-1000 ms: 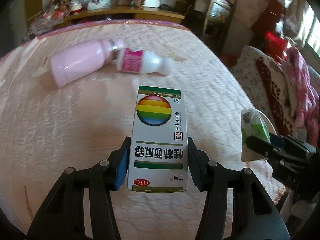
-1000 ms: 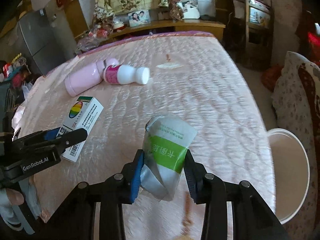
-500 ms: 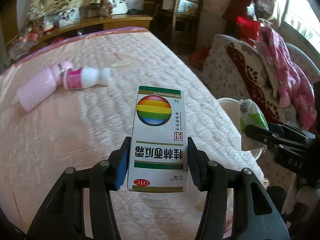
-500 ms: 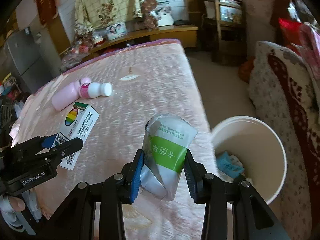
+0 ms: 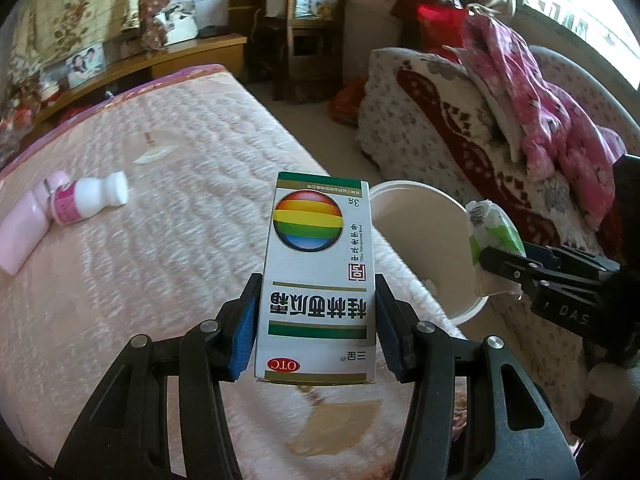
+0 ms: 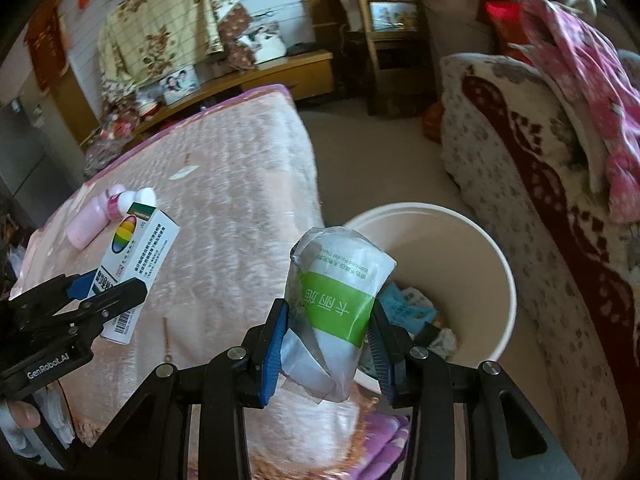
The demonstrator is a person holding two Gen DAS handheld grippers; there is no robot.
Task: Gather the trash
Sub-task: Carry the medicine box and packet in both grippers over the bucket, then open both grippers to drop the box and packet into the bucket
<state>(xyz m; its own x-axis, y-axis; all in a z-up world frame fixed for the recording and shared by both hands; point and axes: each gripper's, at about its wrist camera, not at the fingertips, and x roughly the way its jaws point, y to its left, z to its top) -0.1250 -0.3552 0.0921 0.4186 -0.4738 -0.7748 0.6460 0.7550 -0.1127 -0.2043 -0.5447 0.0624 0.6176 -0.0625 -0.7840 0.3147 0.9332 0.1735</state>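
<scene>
My left gripper (image 5: 316,320) is shut on a white medicine box (image 5: 318,264) with a rainbow ball on it, held over the pink bed's right edge. The same box (image 6: 136,256) shows at the left of the right wrist view. My right gripper (image 6: 326,332) is shut on a crumpled green-and-white tissue packet (image 6: 340,296), held at the near rim of a cream bin (image 6: 502,280). The bin (image 5: 420,208) stands on the floor beside the bed and holds several wrappers. A pink bottle (image 5: 20,232) and a white bottle (image 5: 92,200) lie on the bed.
The pink quilted bed (image 5: 160,184) fills the left. A patterned sofa (image 5: 460,136) with pink clothes (image 5: 532,92) stands right of the bin. A wooden shelf (image 5: 160,60) and a rack (image 5: 308,20) line the far wall. A small scrap (image 5: 154,154) lies on the bed.
Both grippers have swung right from over the bed toward its right edge, each keeping its item. The bin has come into full view beneath the tissue packet.
</scene>
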